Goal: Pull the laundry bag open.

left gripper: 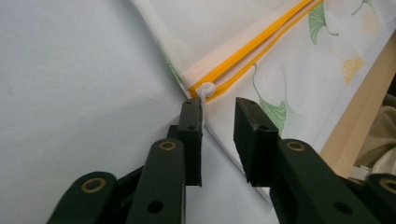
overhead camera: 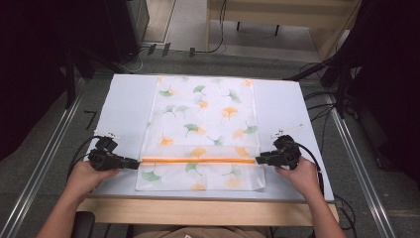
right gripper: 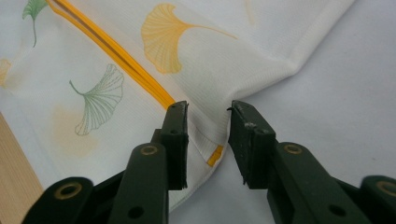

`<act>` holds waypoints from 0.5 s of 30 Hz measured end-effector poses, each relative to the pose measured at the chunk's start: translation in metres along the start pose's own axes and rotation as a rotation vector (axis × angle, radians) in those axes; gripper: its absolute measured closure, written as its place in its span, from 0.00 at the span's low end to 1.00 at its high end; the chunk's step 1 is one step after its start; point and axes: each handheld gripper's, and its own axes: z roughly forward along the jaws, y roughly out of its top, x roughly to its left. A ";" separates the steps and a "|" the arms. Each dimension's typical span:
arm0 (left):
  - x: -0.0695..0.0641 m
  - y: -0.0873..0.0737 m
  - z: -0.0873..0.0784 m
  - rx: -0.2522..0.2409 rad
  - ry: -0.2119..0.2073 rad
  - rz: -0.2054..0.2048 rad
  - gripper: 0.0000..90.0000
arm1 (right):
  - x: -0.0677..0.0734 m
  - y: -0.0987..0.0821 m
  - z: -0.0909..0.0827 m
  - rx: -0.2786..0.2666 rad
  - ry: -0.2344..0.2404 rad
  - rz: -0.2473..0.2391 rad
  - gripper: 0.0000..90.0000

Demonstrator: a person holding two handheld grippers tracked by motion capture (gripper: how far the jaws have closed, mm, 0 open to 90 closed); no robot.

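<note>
Flat on white table top (overhead camera: 124,99), near front wooden edge (overhead camera: 198,208): mesh laundry bag (overhead camera: 203,124), ginkgo-leaf print, orange zipper (overhead camera: 198,160) running across near end.
Left gripper (overhead camera: 136,163) at zipper's left end, jaws parted, nothing pinched; white zipper pull (left gripper: 204,90) just ahead, its tab against one jaw's inner face.
Right gripper (overhead camera: 257,159) at zipper's right end, jaws parted over bag's side seam, not clamped.
Beyond table: grey floor, cables (overhead camera: 158,49), wooden bench legs (overhead camera: 237,22).
</note>
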 end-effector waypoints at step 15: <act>0.000 0.001 -0.010 -0.123 0.063 0.036 0.47 | 0.004 0.003 -0.009 -0.098 -0.018 -0.035 0.63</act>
